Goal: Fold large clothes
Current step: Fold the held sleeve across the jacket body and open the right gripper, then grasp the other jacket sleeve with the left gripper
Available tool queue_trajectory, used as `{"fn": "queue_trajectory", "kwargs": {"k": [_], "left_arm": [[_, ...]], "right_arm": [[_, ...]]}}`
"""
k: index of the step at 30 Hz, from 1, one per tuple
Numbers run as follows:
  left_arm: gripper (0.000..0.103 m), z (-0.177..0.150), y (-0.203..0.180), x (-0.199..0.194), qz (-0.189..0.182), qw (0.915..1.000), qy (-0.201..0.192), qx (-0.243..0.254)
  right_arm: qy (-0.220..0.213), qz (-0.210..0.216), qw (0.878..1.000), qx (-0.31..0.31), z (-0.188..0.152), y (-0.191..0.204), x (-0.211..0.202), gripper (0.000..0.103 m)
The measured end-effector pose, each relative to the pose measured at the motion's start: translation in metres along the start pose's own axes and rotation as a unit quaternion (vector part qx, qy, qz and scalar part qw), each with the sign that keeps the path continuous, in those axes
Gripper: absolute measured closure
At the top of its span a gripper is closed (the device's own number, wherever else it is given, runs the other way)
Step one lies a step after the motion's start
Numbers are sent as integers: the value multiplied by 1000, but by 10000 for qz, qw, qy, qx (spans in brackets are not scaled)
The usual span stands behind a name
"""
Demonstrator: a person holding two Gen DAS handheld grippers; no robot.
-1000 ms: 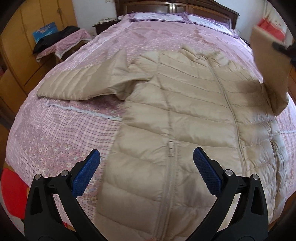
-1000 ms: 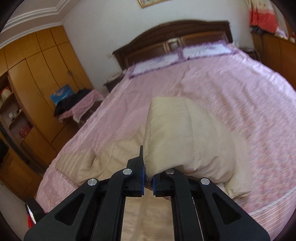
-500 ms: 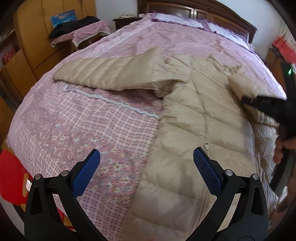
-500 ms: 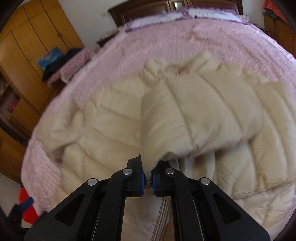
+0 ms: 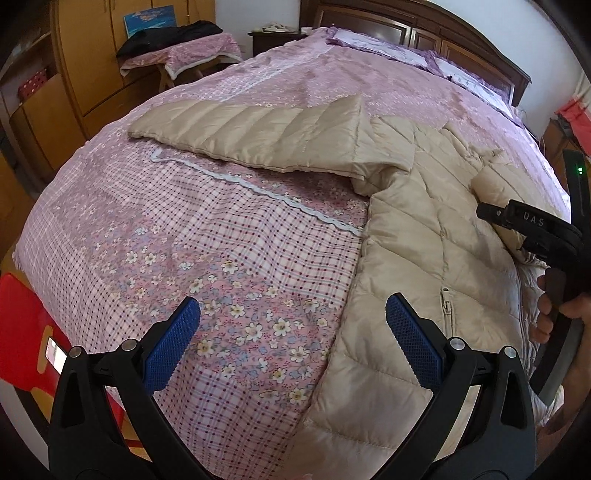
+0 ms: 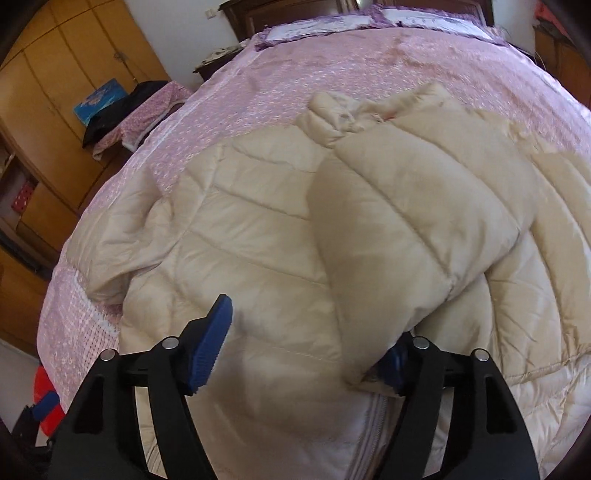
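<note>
On the bed (image 5: 207, 229), beige puffer jacket (image 5: 424, 236) lies w/ one sleeve (image 6: 399, 240) folded across its front. Right gripper (image 6: 306, 343) spread wide, sleeve cuff btwn its fingers; left gripper (image 5: 291, 339) spread too, holding nothing.

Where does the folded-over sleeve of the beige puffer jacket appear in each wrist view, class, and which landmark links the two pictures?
Left wrist view: the folded sleeve shows at the right edge, just above the right gripper.
Right wrist view: it fills the centre, lying across the jacket front.
Shared landmark: the blue box by the wardrobe.
</note>
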State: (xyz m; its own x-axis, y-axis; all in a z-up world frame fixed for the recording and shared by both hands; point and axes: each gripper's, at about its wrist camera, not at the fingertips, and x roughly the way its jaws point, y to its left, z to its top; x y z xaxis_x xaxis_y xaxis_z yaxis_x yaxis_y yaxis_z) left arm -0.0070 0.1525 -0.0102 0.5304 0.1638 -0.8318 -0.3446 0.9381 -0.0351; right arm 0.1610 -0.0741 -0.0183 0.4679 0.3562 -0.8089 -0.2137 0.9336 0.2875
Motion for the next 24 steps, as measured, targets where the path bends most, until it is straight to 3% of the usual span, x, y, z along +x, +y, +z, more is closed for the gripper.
{"fn": "queue_trajectory", "kwargs": {"k": [8,14,24], "left_arm": [[3,3,-7,-7,4,9999,-88,108],[3,7,-28,-8,-75,9993,-95,341],[3,17,-87,-19,-379,9940,-196,1012]], "right_arm": [[30,76,10000,22,-13,-1,-34,20],[-20,83,10000,0,-34,-17,-71,19],[-217,-719,9969,244,-61,-72,-122,18]]}}
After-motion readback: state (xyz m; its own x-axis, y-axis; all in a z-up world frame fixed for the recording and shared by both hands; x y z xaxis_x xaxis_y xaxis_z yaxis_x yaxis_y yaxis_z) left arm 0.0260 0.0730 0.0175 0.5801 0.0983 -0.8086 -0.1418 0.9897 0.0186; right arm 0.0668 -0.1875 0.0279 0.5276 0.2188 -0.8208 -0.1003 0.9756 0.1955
